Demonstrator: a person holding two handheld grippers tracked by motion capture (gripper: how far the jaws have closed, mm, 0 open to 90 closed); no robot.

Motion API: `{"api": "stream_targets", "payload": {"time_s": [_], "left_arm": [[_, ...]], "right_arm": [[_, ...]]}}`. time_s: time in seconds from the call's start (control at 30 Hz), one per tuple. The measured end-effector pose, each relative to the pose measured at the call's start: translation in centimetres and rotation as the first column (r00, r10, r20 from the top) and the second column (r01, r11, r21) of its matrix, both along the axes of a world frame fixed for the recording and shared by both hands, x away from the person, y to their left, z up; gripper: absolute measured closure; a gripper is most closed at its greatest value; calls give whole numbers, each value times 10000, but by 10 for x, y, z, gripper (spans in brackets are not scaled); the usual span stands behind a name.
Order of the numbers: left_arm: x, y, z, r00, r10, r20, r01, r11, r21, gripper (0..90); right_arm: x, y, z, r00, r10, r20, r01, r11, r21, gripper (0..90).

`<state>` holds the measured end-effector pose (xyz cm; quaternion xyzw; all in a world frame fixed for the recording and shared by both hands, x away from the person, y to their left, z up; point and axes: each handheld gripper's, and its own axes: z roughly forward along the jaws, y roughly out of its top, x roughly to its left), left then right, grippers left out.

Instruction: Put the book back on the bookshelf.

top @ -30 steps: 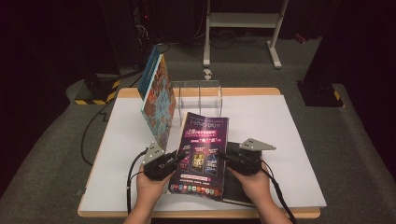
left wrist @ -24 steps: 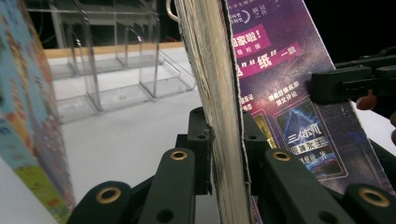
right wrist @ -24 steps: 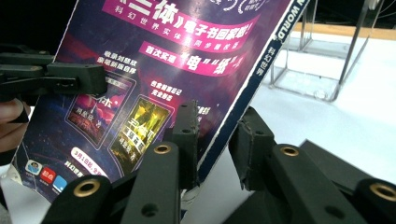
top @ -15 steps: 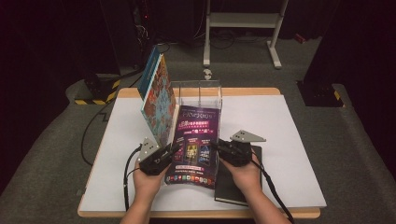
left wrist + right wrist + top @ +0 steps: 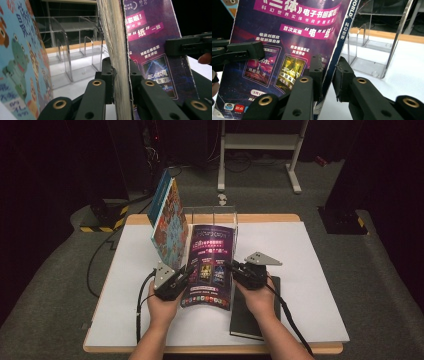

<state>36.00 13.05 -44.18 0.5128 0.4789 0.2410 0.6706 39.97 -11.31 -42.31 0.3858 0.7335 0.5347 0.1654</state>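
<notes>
Since a second ago the purple magazine [image 5: 210, 265] has gone from lying low over the white table [image 5: 310, 285] to standing nearly upright, and it has shifted toward the clear acrylic rack [image 5: 212, 215] at the back edge. With it away, the black notebook [image 5: 252, 312] beneath the right forearm lies more exposed than before. The colourful picture book [image 5: 167, 222] leans in the rack's left end as it did earlier.

The magazine now stands just in front of the rack, its top edge near the clear dividers, its bottom edge curling toward the person. Its cover is purple and magenta with white Chinese headlines and small panels of cover art; its page block looks thick and cream-coloured in the left gripper view.

The left gripper [image 5: 181, 279] is clamped on the magazine's left edge, pads pressed to both sides of the pages. The right gripper [image 5: 234, 266] has just been closing and pinches the spine edge.
</notes>
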Motion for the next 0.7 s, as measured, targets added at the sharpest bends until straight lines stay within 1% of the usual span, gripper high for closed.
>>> {"api": "stream_targets", "payload": {"time_s": [0.03, 0.07, 0.13, 0.23, 0.3, 0.37, 0.43, 0.5, 0.53, 0.63, 0.7], "left_arm": [[1, 0, -1, 10000, 4, 36, -4, 10000, 31, 805], [1, -1, -2, 10000, 11, 36, -11, 10000, -26, 805], [2, 0, -5, 10000, 30, -26, -30, 10000, 25, 805], [-1, 1, -6, 9999, 33, 102, -32, 10000, -35, 806], [-3, 2, -7, 9999, 30, 148, -31, 10000, 28, 805], [-6, 3, -8, 9998, 9, 176, -9, 10000, 9, 805], [-8, 4, -9, 9998, -15, 203, 13, 10000, 92, 804], [-11, 5, -9, 9998, -47, 201, 46, 10000, 57, 802], [-13, 6, -10, 9998, -77, 205, 74, 9999, 130, 801], [-18, 8, -10, 9997, -138, 206, 133, 9996, 240, 795], [-22, 9, -11, 9997, -117, 226, 112, 9997, 206, 784]], "right_arm": [[1, 0, 0, 10000, -21, 48, 21, 10000, -21, 775], [2, 1, 0, 10000, -41, 74, 42, 10000, -44, 775], [2, 2, -2, 10000, -50, 63, 51, 9999, -155, 772], [0, 2, -3, 9998, -33, 184, 37, 9997, -233, 772], [-2, 2, -3, 9996, 14, 294, -7, 9997, -229, 772], [-5, 1, -3, 9993, 59, 361, -52, 9998, -189, 774], [-8, 0, -3, 9990, 110, 440, -103, 9998, -151, 776], [-12, -1, -3, 9985, 165, 515, -159, 9998, -119, 777], [-15, -1, -3, 9983, 172, 551, -166, 9998, -112, 778], [-21, -4, -4, 9979, 199, 618, -200, 9998, 15, 781], [-26, -6, -4, 9973, 232, 696, -239, 9997, 98, 781]]}}
